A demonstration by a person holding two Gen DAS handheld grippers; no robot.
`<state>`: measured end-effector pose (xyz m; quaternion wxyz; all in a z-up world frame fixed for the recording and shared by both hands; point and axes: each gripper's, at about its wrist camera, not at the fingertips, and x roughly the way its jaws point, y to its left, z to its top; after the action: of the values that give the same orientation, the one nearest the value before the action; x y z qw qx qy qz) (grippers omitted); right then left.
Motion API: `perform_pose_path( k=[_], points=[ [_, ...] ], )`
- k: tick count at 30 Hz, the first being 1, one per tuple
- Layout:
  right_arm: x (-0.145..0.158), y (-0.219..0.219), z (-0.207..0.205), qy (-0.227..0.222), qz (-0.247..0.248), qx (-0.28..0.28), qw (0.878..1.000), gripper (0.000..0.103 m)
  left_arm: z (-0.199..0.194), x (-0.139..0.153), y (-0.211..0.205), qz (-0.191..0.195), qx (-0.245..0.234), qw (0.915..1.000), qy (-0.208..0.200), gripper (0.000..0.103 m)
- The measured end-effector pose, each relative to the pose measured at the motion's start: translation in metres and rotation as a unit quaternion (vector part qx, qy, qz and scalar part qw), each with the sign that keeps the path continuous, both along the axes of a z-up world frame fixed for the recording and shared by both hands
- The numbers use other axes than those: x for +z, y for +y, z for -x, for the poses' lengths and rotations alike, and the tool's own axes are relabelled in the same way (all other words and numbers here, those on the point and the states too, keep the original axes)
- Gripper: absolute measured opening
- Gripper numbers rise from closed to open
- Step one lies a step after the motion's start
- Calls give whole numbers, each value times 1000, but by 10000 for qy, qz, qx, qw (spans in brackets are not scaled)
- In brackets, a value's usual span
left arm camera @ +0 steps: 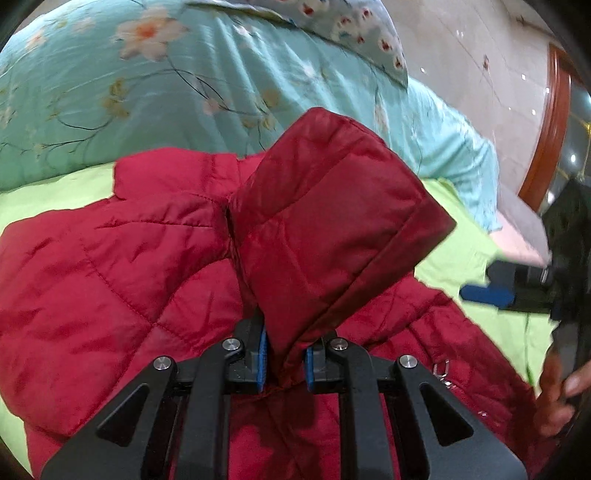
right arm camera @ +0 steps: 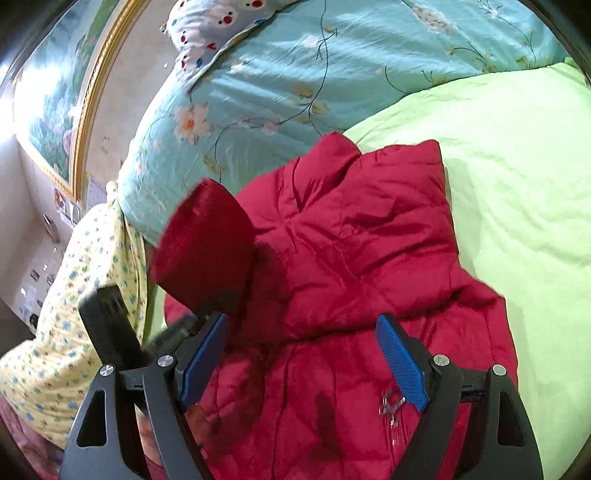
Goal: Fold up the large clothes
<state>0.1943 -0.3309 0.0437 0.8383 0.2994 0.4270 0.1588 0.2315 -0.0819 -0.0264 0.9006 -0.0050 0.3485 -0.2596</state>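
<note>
A red quilted jacket (left arm camera: 110, 258) lies spread on a lime-green bedsheet (left arm camera: 48, 192). My left gripper (left arm camera: 284, 363) is shut on one red sleeve (left arm camera: 332, 221), which stands lifted above the jacket body with its cuff end up. In the right wrist view the same jacket (right arm camera: 351, 240) fills the middle, and the lifted sleeve (right arm camera: 203, 243) hangs at the left with the left gripper below it. My right gripper (right arm camera: 303, 363) stands open over the jacket's lower part, nothing between its blue pads. A metal zipper pull (right arm camera: 391, 402) shows near its right pad.
A turquoise floral quilt (left arm camera: 147, 92) is bunched along the far side of the bed, with a dotted pillow (right arm camera: 221, 26) on it. A sleeve in yellow floral cloth (right arm camera: 92, 277) shows at left. A framed painting (right arm camera: 55, 110) hangs on the wall. The right gripper (left arm camera: 491, 291) shows at the edge.
</note>
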Motion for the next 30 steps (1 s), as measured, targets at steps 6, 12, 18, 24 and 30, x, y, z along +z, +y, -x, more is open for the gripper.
perform_pose_path(
  k=[6,12,18,24,30],
  points=[
    [-4,-8,-32,43,-426,-23,9991,84,0,-13,-30,-473,-103,9988,-85,12],
    [-21,-3,-66,288,-749,122,9967,85,3,-23,-49,-946,-145,9953,-144,13],
    [-47,14,-87,562,-618,357,9959,69,3,-27,-47,-943,-143,9954,-92,14],
    [-56,13,-86,539,-551,333,9965,11,4,-24,-35,-551,-320,9973,373,51],
    [-51,6,-78,316,-306,227,9988,10,22,1,-4,-386,-175,9990,163,52]
  ],
)
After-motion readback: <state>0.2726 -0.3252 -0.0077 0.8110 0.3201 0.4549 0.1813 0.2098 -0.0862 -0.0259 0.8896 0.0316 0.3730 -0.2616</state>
